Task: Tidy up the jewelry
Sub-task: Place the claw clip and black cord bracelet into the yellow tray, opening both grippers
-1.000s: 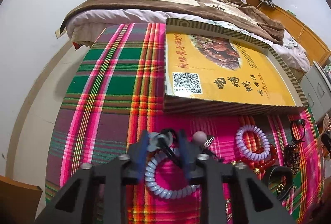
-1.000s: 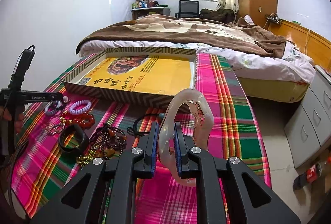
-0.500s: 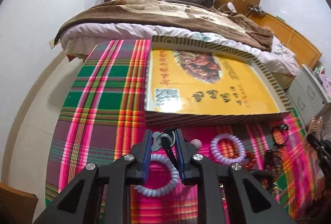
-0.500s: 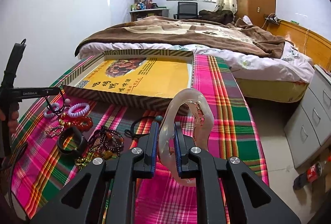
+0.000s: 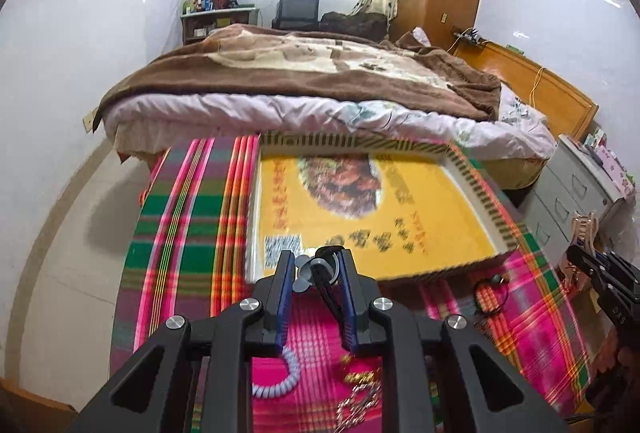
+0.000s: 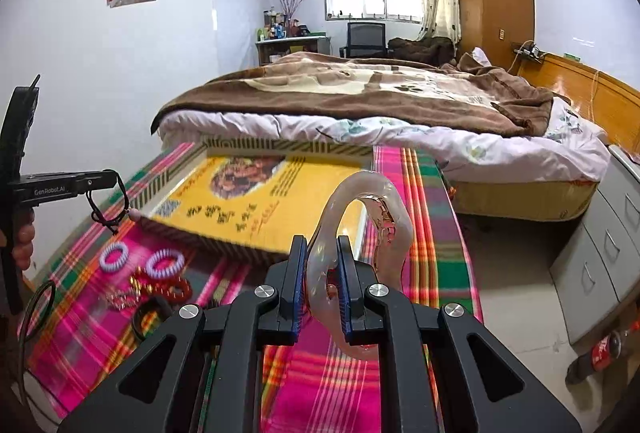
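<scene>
- My left gripper is nearly closed on a black cord with a grey charm; the cord sits low centre of the left view and, in the right view, dangles from the jaws at far left, clear of the cloth.
- My right gripper is clamped narrow on a clear hair claw, centre of its view, lifted off the cloth.
- The yellow box lies just ahead of both loads; I judge it the place to put them.
- To do this well I carry the cord high enough that its loop clears the box's striped rim, and loosen the jaws only once it hangs over yellow.
- I keep the claw level and apart from the cord so they do not tangle.
- Purple coil ties and red beads wait at lower left.
</scene>
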Demonstrator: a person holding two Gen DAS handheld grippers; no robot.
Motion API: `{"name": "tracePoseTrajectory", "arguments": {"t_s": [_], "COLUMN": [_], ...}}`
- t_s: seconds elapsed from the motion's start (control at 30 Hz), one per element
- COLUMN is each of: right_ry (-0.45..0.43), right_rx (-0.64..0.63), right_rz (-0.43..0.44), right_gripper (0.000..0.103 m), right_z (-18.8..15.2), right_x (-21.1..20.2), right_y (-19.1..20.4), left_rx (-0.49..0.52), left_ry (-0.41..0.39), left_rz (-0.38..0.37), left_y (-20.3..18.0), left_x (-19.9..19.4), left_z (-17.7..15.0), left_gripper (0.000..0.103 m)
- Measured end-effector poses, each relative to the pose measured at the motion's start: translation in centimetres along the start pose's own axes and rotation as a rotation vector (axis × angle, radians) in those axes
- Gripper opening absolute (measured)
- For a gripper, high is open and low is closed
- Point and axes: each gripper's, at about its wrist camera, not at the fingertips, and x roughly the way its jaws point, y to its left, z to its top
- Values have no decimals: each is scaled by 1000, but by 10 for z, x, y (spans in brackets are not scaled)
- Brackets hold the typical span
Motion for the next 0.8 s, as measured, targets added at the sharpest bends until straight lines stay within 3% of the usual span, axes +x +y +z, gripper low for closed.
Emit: {"name": "tracePoseTrajectory", "arguments": {"t_s": [0.4,0.8], "right_ry": [76,213], "right_rx": [-62,-138], "right_rz": [25,-9], "right_gripper": [15,15], "right_z": [46,53], "right_x": [76,165], "right_y": [7,18], "left_rx": [-7,-10], "left_ry": [14,95], "left_rz": [-15,21], "left_y": [-3,4], "left_x": [57,134], "left_z": [46,67], "left_gripper": [22,22]}}
